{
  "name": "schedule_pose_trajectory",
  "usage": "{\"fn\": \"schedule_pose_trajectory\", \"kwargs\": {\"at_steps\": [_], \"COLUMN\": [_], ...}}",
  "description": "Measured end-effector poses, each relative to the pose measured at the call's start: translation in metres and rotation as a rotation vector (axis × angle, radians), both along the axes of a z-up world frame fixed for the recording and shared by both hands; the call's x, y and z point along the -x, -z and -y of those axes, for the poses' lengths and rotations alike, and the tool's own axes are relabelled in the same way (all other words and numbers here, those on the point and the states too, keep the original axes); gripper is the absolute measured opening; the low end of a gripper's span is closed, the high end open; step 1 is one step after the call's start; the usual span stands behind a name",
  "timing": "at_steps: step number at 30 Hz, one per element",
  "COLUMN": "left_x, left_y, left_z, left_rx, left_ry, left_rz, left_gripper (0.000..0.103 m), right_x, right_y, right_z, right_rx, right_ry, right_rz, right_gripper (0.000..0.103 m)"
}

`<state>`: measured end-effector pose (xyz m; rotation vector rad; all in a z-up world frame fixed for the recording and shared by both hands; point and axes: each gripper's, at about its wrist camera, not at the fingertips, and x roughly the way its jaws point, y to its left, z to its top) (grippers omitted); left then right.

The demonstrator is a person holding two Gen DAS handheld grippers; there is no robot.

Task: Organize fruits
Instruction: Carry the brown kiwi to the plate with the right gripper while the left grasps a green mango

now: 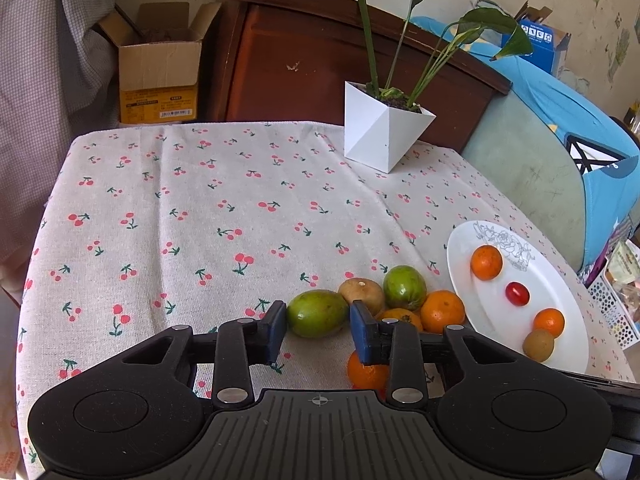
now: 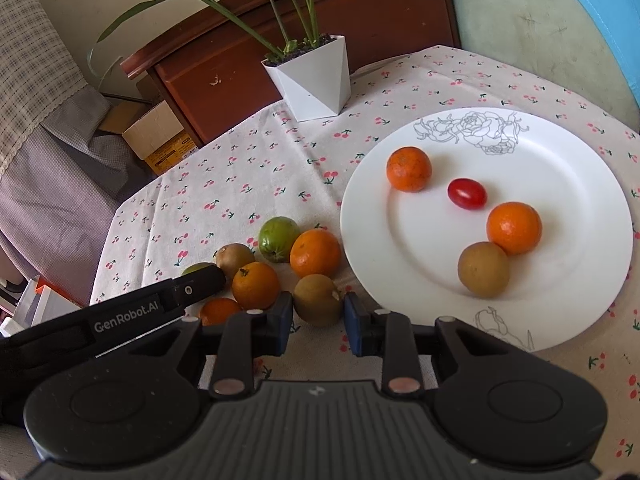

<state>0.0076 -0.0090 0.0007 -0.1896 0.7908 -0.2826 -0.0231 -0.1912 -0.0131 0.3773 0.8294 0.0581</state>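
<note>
Left gripper (image 1: 318, 330) open, fingers flanking a green fruit (image 1: 318, 313) at lower centre, no clear contact. Right gripper (image 2: 316, 322) open around a brown fruit (image 2: 319, 299), lower centre. Loose fruit pile sits left of the white plate (image 2: 560, 152), which holds four fruits, right of frame.

A beige cloth (image 1: 224, 208) printed with red cherries on green stems is covering the surface. The white plate (image 2: 568, 184), edged with grey line-drawn roses, is showing two orange fruits, one red tomato (image 2: 467, 193) and one brown fruit (image 2: 483, 269). At its nine o'clock, green, orange and brown fruits are clustering, and the faceted planter (image 1: 380, 136) is gleaming white.
</note>
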Motion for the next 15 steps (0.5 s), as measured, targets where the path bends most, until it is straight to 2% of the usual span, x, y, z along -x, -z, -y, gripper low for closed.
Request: {"fn": "schedule_pose_trajectory", "kwargs": {"at_steps": [15], "left_x": [0.015], "left_y": [-0.012], "left_z": [-0.006], "left_rx": [-0.008], "left_ry": [-0.020], "left_rz": [0.006], "left_gripper": [0.031], "right_x": [0.004], "right_y": [-0.011], "right_z": [0.003], "right_rx": [-0.053], "right_ry": [-0.018], "right_rz": [0.017], "right_gripper": [0.028]}}
